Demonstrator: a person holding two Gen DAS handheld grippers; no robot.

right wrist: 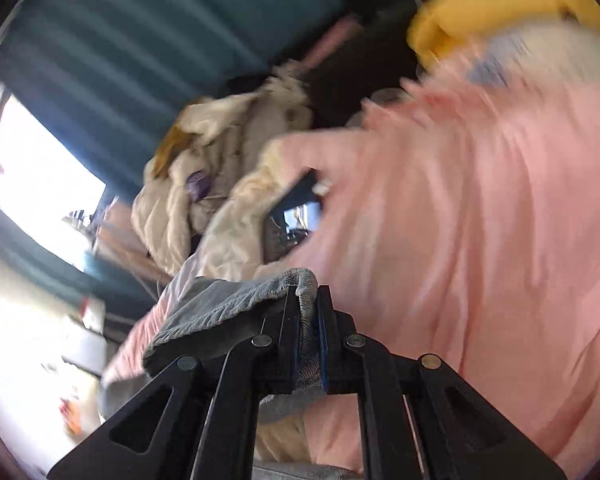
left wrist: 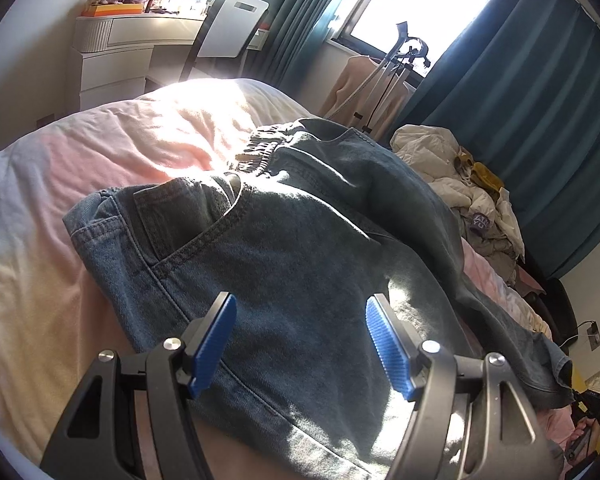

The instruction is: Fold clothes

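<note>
Now jeans [left wrist: 284,264] under spread L gripper [left wrist: 300,312]; R gripper [right wrist: 309,296] pinches hem.

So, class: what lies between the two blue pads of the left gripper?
In the left wrist view, only the jeans lie there; the left gripper hangs open above them, gripping nothing.

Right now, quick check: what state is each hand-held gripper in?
Left hand-held gripper: open, above the jeans, holding nothing.
Right hand-held gripper: closed on a denim edge.
</note>
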